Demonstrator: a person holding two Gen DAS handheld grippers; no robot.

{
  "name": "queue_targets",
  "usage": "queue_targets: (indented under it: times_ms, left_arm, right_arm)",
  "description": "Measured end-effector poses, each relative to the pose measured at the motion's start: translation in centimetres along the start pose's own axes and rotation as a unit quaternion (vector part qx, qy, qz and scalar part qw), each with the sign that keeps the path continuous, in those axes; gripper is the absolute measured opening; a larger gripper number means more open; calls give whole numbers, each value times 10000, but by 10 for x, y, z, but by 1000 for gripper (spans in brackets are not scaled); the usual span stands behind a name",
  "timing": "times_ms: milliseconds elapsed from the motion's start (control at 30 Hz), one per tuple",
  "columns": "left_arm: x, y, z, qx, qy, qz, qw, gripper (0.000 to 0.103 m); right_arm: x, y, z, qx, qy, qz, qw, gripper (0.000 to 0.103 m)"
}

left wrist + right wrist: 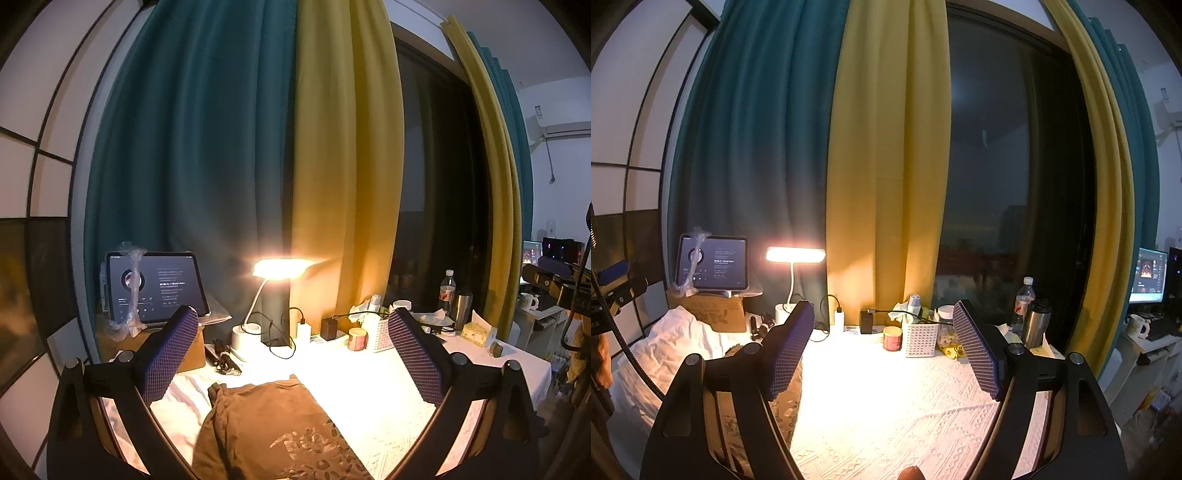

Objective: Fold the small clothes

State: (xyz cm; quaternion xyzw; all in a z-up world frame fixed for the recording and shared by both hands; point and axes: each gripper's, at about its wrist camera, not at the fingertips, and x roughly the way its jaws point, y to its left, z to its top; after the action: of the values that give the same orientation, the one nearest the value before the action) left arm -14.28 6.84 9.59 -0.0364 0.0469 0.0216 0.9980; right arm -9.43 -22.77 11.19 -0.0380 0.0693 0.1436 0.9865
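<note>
both grippers gape, holding nothing — left gripper [295, 354] above the brown shirt [273, 428], right gripper [884, 347] over the white tablecloth [886, 406].

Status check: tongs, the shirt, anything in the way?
Left tongs open, empty, above the brown shirt. Right tongs open, empty, over bare tablecloth. Shirt flat, not gripped. Lamp and clutter at far edge, clear of shirt.

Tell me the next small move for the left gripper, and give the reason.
Probably lower the left gripper onto the near edge of the brown shirt and pinch it. Its jaws stand wide open and empty above the shirt, which lies flat on the white tablecloth, apparently still unfolded.
</note>
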Motion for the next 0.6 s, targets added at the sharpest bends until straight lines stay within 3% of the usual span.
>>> queue_targets:
  times_ms: [600]
  left_arm:
    - [9, -8, 1, 85, 107, -51, 9999, 101]
  right_arm:
    - [8, -8, -7, 100, 76, -30, 9999, 80]
